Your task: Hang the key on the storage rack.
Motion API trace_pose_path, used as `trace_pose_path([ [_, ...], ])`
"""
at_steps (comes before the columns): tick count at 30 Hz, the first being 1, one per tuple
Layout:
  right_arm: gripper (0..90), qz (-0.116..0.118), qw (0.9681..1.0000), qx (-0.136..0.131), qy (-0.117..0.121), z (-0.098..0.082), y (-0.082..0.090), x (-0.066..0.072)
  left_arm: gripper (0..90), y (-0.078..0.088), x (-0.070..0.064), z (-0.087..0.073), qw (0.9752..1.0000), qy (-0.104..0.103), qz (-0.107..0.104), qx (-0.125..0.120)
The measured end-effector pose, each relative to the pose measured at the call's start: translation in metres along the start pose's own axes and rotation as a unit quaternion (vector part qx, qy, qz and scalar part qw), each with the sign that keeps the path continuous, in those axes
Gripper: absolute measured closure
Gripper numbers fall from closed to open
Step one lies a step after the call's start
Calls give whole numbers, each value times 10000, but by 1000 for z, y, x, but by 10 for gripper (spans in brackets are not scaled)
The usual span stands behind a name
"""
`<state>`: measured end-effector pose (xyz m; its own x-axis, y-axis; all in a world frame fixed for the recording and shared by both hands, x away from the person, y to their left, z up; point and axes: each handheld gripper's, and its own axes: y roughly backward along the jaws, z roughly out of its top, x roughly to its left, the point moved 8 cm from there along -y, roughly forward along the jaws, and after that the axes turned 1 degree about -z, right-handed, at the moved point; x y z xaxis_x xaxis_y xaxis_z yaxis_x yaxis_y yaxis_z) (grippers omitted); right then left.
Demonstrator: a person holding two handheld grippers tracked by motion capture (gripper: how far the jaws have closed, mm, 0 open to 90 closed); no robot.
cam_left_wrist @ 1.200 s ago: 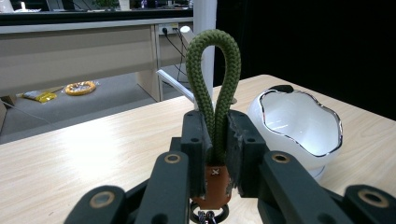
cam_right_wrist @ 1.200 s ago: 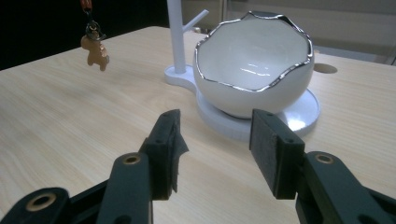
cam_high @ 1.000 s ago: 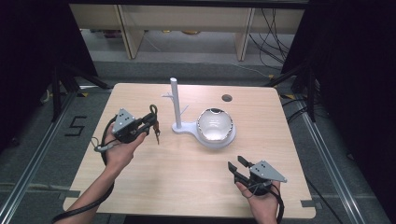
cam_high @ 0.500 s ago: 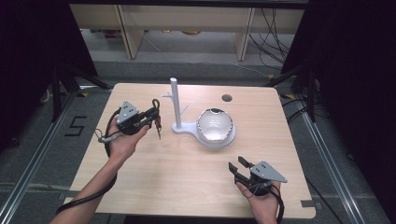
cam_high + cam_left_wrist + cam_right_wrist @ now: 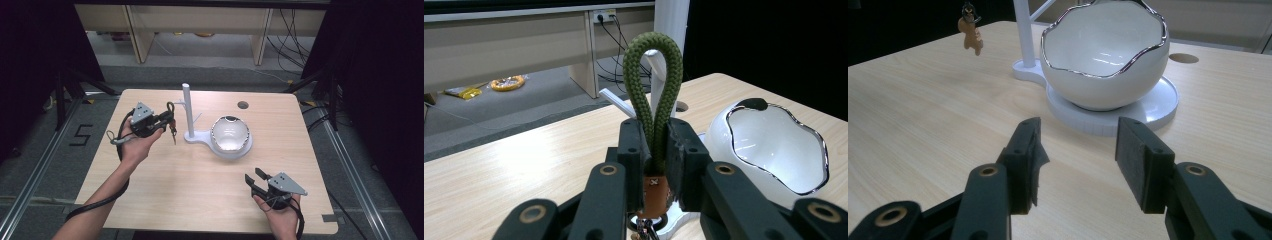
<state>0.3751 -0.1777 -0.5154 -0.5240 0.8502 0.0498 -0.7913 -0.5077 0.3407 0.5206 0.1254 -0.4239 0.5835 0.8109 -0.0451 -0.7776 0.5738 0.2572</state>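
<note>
Wooden table (image 5: 165, 185): one bowl (image 5: 229, 135); one keychain (image 5: 653, 120); two grippers.

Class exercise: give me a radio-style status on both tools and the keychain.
Left tool shut on green keychain loop, near white stand. Right tool open, empty. Bowl beside the stand, not blocking.

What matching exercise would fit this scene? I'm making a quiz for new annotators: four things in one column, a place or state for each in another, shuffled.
Things:
1. green cord loop
2. white bowl
3. right gripper
4. white post

States or places:
A. jaws open, nothing between them
B. sits on the round end of the white stand
C. clamped in the left gripper
D. stands upright, with side pegs

Pairs: 1-C, 2-B, 3-A, 4-D
</note>
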Motion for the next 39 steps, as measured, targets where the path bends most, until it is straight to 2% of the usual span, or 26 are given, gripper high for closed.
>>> trace_pose_path([
  [3,538,31,10000,-22,-6,0,-1,1,772,-2,1,2,10000,8,-12,36],
  [4,538,64,9999,18,-107,-1,-1,2,772,-3,1,3,10000,17,-9,30],
  [5,537,4,9999,108,-91,-2,1,1,772,-3,1,4,10000,0,-7,32],
  [18,535,-15,10000,71,18,-2,0,-1,771,-14,1,8,9999,57,-10,87],
  [23,535,-16,10000,96,-8,-3,0,-1,770,-17,1,6,9999,80,-14,135],
  [24,535,-12,9999,109,-74,-3,0,0,770,-18,1,6,9999,87,-23,140],
  [30,534,-10,9999,111,-70,-4,0,0,770,-25,-1,3,9997,143,-37,211],
  [31,534,-20,10000,97,-5,-3,0,-1,769,-26,-2,2,9997,143,-44,217],
  [39,531,-4,10000,80,-57,-3,1,-2,755,-32,-2,-1,9995,209,-30,226],
])
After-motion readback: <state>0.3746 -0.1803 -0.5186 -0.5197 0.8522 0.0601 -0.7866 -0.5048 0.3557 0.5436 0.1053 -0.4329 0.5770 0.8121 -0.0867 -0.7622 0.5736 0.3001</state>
